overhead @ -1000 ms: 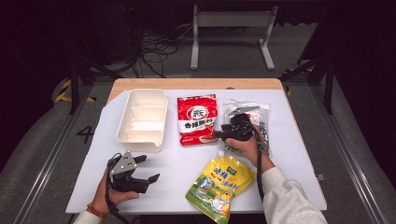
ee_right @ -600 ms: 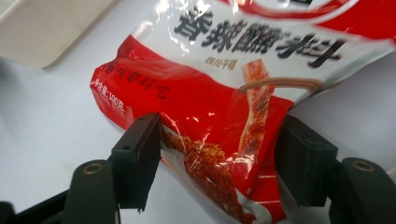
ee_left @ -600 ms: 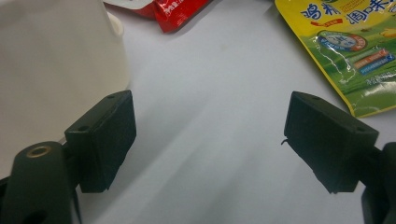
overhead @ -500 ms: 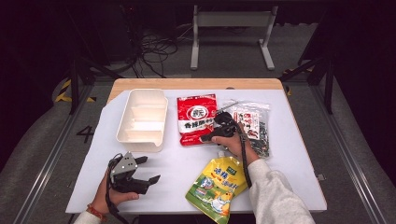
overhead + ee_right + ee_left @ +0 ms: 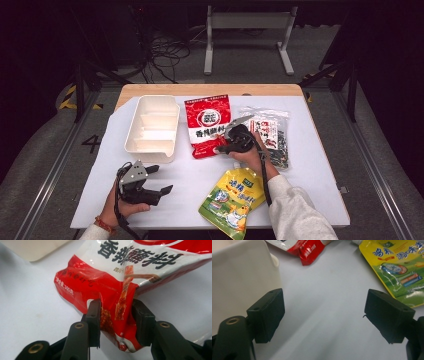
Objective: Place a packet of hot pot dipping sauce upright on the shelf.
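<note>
White plastic tray (image 5: 152,127), three compartments, empty, at 10 o'clock on the surface (image 5: 310,165). Right claw (image 5: 115,315), jaws just closing, pinches the crinkled red foil packet (image 5: 207,125) at centre. Left claw (image 5: 324,315) wide, empty.

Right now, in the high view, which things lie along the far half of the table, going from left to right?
White divided tray → red seasoning packet, its lower corner pinched by the right gripper, whose jaws have just been closing on it → clear bag with dark contents.
</note>
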A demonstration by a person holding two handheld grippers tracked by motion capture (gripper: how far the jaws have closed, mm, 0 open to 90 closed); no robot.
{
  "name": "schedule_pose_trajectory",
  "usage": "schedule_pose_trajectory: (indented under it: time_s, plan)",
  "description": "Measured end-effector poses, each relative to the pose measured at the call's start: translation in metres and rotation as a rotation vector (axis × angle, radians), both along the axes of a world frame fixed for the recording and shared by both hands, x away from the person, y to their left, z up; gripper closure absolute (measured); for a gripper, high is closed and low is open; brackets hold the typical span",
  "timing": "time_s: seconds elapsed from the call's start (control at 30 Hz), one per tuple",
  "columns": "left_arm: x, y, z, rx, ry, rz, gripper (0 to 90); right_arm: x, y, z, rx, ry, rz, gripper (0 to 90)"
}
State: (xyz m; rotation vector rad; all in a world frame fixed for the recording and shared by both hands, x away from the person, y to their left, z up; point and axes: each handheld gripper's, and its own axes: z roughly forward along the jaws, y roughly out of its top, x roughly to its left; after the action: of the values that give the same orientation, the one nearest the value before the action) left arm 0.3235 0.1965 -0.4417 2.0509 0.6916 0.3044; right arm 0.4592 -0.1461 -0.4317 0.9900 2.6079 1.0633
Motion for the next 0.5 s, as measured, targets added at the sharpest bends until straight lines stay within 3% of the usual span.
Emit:
schedule_pose_trajectory:
  time_s: [0.1,0.13,0.23,0.33,0.47,0.5]
  plan:
    - [0.002,-0.001,0.005,-0.023,-0.002,-0.002,17.4,-0.01,-0.001,0.006,0.01,-0.049,0.014,63.5]
    - [0.002,-0.001,0.006,-0.025,0.005,0.004,17.4,-0.017,-0.006,0.01,0.039,-0.084,0.019,63.6]
    - [0.005,-0.003,0.013,-0.045,0.0,0.018,17.5,-0.022,-0.012,0.014,0.086,-0.104,0.02,63.6]
    - [0.01,-0.004,0.02,-0.077,0.013,0.027,16.9,-0.038,-0.024,0.023,0.153,-0.171,0.062,63.6]
    - [0.023,-0.014,0.031,-0.104,0.044,0.037,16.1,-0.048,-0.029,0.027,0.186,-0.207,0.084,63.6]
    - [0.028,-0.018,0.036,-0.12,0.042,0.038,15.7,-0.054,-0.032,0.03,0.217,-0.223,0.1,63.7]
